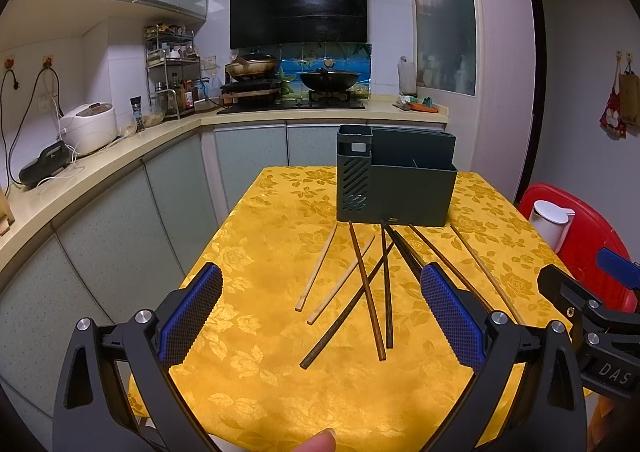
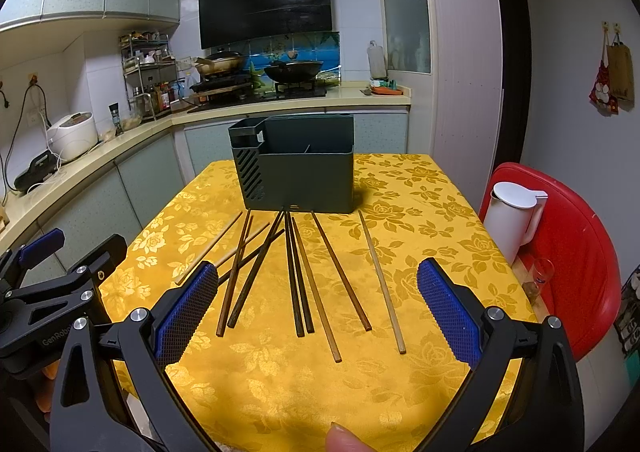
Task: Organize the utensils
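Observation:
Several chopsticks (image 2: 298, 276), some dark (image 1: 366, 292) and some pale (image 1: 316, 272), lie fanned out on the yellow flowered tablecloth (image 2: 280, 380). Behind them stands a dark green utensil holder (image 2: 296, 168), also seen in the left wrist view (image 1: 394, 178), with a slotted side compartment and nothing visible inside. My left gripper (image 1: 320, 292) hovers open above the near ends of the chopsticks. My right gripper (image 2: 318, 284) is open too, over the middle of the fan. Neither holds anything.
A red chair (image 2: 576, 252) with a white kettle (image 2: 512, 220) stands right of the table. A kitchen counter (image 1: 120, 156) runs along the left and back, with a rice cooker (image 1: 88, 126) and woks on the hob (image 1: 292, 100). A fingertip (image 2: 344, 440) shows at the bottom edge.

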Tool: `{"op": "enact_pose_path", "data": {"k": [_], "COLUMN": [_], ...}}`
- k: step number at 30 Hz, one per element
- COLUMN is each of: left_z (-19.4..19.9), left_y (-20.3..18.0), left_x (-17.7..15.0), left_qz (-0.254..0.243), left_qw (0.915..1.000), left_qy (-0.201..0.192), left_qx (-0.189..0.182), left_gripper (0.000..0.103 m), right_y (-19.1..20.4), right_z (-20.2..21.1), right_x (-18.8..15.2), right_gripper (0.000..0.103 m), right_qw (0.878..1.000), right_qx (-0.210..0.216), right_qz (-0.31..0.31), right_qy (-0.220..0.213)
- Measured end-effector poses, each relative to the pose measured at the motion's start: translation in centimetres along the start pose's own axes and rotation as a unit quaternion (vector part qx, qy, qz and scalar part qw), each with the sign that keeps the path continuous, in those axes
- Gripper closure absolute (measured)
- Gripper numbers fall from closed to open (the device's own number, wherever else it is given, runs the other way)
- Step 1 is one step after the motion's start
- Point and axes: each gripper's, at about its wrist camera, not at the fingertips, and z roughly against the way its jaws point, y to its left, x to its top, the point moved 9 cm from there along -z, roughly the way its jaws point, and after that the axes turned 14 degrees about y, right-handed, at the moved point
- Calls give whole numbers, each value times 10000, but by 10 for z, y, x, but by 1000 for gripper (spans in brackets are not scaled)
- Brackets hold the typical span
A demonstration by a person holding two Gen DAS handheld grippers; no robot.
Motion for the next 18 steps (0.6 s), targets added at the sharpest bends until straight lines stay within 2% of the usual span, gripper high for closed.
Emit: {"op": "enact_pose_path", "data": {"k": [18], "left_z": [-1], "left_y": [0], "left_x": [-1], "left_qz": [-1], "left_qw": [10000], "left_qy": [31], "left_qx": [-27], "left_gripper": [7], "right_y": [1], "right_z": [-1], "right_x": [-1], "right_gripper": [6], "right_qw": [10000], "right_qx": [-2], "right_qz": [6], "right_qy": [-6]}}
